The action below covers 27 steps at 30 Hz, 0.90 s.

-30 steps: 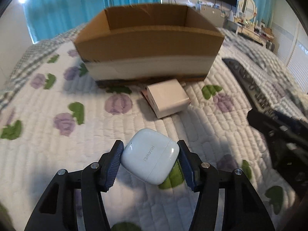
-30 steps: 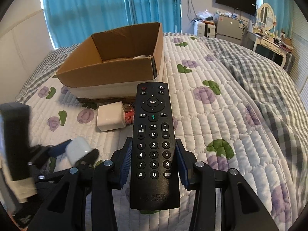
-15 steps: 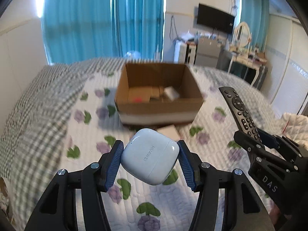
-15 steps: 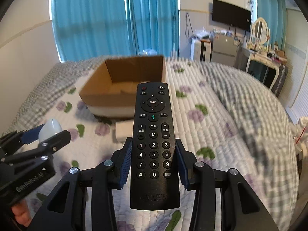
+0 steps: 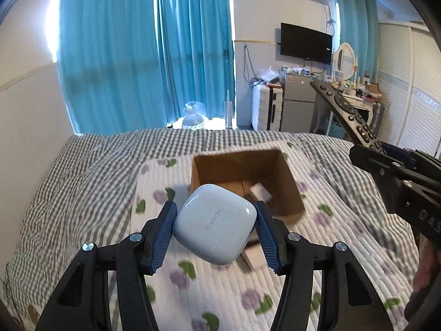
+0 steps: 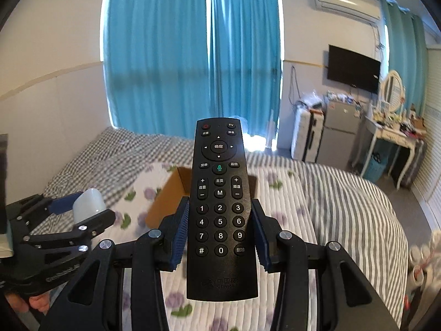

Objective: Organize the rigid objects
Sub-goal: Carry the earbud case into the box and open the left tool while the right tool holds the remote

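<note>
My left gripper (image 5: 215, 233) is shut on a white Huawei earbud case (image 5: 215, 224) and holds it high above the bed. My right gripper (image 6: 220, 237) is shut on a black TV remote (image 6: 220, 207), also raised. An open cardboard box (image 5: 242, 182) sits on the floral quilt below, with a small white item (image 5: 260, 191) inside. In the right wrist view the box (image 6: 168, 201) shows partly behind the remote, and the left gripper (image 6: 82, 209) with the case is at the left. The remote (image 5: 347, 110) and right gripper (image 5: 397, 173) show at the right of the left wrist view.
A white charger box (image 5: 255, 256) lies on the quilt just in front of the cardboard box, partly hidden by the case. The bed has a checked cover (image 5: 82, 179) around the quilt. Blue curtains (image 5: 137, 55), a fridge (image 5: 297, 107) and a dressing table (image 6: 391, 138) stand beyond.
Both grippers have risen well above the bed with their objects still held. The box now looks smaller and farther below, and its inside is in view.
</note>
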Each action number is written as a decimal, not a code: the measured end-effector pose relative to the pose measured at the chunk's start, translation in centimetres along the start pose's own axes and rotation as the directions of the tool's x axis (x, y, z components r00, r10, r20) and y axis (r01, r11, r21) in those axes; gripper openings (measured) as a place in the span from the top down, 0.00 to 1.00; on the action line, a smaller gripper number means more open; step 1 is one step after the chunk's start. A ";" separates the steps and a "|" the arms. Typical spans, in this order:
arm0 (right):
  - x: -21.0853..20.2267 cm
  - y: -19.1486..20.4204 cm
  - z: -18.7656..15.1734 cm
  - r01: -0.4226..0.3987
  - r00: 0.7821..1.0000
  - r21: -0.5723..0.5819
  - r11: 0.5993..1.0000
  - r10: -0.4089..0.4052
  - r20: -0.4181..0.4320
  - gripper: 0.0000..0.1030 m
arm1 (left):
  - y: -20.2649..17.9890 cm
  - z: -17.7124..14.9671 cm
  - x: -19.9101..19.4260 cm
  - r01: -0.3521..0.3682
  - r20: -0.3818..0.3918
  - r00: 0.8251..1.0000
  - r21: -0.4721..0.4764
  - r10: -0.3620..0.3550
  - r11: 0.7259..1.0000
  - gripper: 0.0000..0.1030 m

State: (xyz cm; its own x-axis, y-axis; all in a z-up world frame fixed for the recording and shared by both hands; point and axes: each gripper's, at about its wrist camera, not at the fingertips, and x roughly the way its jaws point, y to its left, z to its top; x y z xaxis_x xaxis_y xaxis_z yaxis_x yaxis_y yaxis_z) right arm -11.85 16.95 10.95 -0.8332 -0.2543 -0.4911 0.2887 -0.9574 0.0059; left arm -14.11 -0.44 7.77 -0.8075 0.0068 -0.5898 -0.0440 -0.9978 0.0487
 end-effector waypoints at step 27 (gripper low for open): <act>19.9 -4.7 -1.5 -0.154 0.979 0.053 0.987 0.160 -0.127 0.60 | -1.9 0.4 22.2 -0.071 -0.166 0.983 0.026 0.074 0.997 0.24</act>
State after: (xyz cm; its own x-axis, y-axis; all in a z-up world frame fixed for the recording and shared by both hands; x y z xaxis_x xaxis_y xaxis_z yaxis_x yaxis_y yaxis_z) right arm -29.07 16.58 -0.20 -0.7099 -0.3843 -0.5902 0.3882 -0.9127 0.1274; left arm -32.18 1.60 -5.09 -0.6998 -0.0784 -0.7101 -0.0016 -0.9938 0.1114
